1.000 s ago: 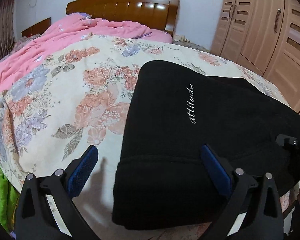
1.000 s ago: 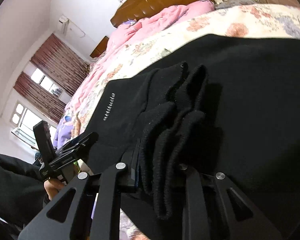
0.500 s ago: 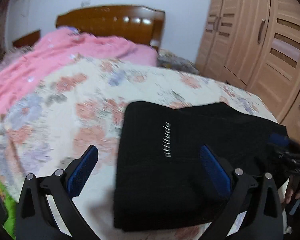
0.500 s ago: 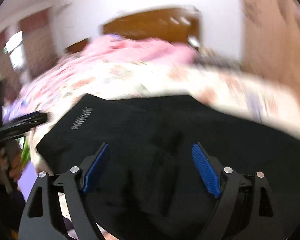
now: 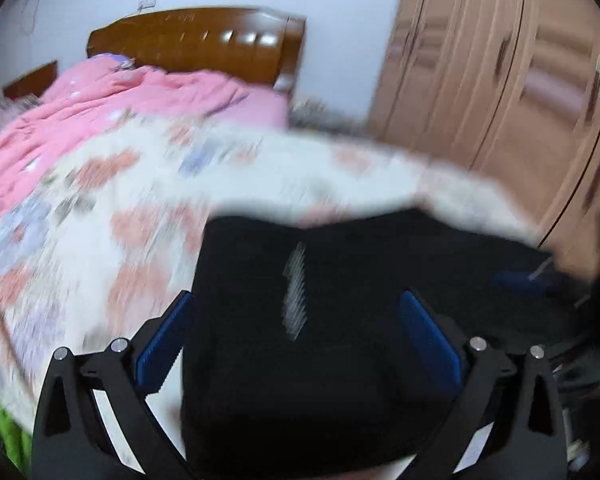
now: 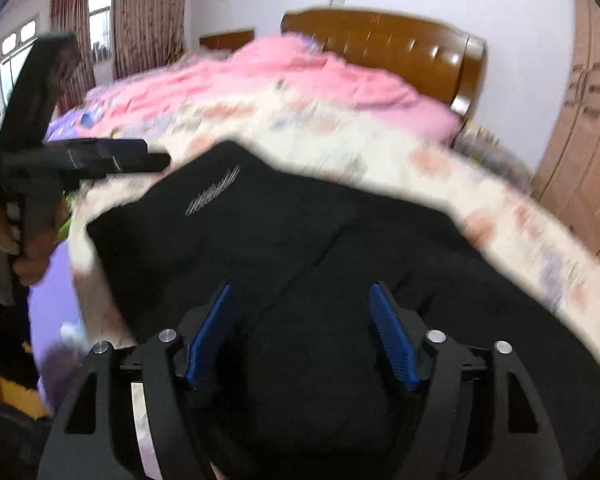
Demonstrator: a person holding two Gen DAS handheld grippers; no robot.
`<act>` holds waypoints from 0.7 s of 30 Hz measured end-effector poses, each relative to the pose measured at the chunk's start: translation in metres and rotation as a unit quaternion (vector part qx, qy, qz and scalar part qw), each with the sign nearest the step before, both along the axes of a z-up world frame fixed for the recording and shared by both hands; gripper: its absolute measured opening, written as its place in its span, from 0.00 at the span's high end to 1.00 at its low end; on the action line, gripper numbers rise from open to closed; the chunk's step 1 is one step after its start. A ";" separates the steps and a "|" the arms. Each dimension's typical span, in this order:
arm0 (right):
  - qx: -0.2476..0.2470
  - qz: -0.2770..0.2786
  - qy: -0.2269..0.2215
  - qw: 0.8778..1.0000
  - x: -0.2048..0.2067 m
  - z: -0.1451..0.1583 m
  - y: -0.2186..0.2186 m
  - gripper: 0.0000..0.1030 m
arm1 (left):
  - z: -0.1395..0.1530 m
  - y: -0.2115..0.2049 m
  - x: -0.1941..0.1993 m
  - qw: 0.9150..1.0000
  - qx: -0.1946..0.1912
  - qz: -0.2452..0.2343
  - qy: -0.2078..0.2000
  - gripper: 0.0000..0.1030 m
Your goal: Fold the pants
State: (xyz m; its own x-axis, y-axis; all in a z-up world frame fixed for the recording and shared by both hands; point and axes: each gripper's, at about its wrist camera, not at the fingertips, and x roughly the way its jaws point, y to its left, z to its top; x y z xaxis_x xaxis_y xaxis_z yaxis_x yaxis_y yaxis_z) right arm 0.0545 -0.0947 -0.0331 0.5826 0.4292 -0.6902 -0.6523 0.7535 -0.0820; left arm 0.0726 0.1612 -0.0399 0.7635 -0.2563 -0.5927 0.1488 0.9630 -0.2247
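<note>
Black folded pants [image 5: 320, 340] with a small white script logo lie on the floral bed near its front edge. My left gripper [image 5: 296, 296] hovers above them, open, its blue pads wide apart with only the cloth below. The right wrist view shows the same pants [image 6: 300, 232] under my right gripper [image 6: 300, 288]. Its jaws are closing, but the pads clamp nothing. The left gripper [image 6: 156, 160] shows side-on at the left there, held by a hand [image 6: 28, 256]. A blurred blue pad of the right gripper [image 5: 520, 280] shows at the right edge of the left wrist view. Both views are motion-blurred.
A crumpled pink quilt [image 6: 280, 76] covers the far half of the bed, before a brown wooden headboard [image 5: 196, 44]. Wooden wardrobe doors [image 5: 520, 92] stand to the right. Curtained windows [image 6: 100, 8] are at the far left, and purple fabric [image 6: 56, 288] hangs beside the bed.
My right gripper let go of the bunched black fabric, opened, rolled level and drew back. The left gripper rose and pulled away, so the pants look smaller.
</note>
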 end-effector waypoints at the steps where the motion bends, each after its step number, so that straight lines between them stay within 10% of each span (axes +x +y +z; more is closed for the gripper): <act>1: -0.012 0.009 0.001 1.000 0.010 0.001 0.006 0.32 | 0.013 -0.001 0.017 1.000 -0.008 -0.011 -0.001 0.02; 9: -0.039 0.048 0.081 0.995 0.078 -0.045 0.014 0.19 | -0.052 -0.021 0.133 0.989 0.089 -0.020 0.116 0.01; 18: 0.008 -0.050 0.037 0.998 0.028 -0.005 -0.055 0.15 | 0.006 -0.015 0.042 0.998 0.060 0.005 0.023 0.02; 21: -0.008 -0.064 0.073 0.995 0.009 -0.031 -0.079 0.15 | -0.035 -0.034 0.013 0.989 0.143 0.012 0.038 0.02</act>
State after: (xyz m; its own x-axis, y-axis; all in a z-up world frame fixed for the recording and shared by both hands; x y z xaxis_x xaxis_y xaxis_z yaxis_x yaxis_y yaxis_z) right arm 0.0631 -0.1737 -0.0643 0.5253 0.3470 -0.7770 -0.5576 0.8301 -0.0063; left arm 0.0854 0.1273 -0.0750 0.7174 -0.0517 -0.6947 0.1182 0.9918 0.0482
